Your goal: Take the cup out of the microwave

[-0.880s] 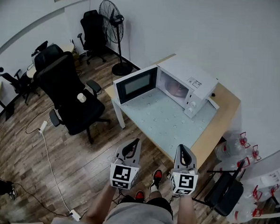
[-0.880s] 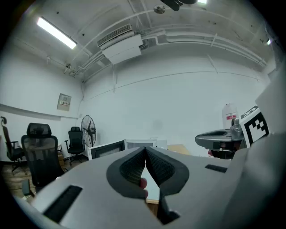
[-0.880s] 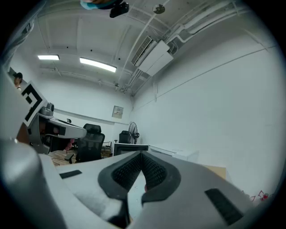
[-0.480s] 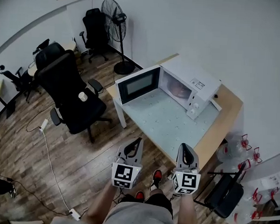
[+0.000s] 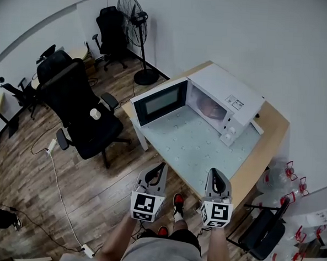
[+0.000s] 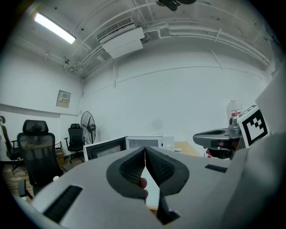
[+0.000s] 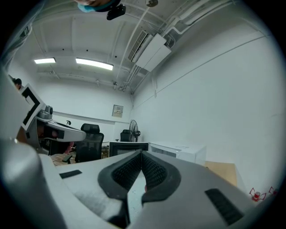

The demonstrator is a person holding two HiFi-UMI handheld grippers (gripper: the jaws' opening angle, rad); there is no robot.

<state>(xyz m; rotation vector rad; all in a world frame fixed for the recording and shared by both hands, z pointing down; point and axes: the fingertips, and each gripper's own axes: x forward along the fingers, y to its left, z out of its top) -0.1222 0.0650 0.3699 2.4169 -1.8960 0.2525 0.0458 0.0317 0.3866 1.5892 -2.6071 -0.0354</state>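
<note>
Both grippers hang side by side in front of me, short of the table (image 5: 191, 151); the left gripper (image 5: 160, 167) and the right gripper (image 5: 215, 173) each have their jaws pressed together with nothing between them. On the table's far side the white microwave (image 5: 228, 90) stands with its door (image 5: 159, 102) swung open. A pinkish shape inside it, which I take for the cup (image 5: 212, 109), sits well apart from both grippers.
</note>
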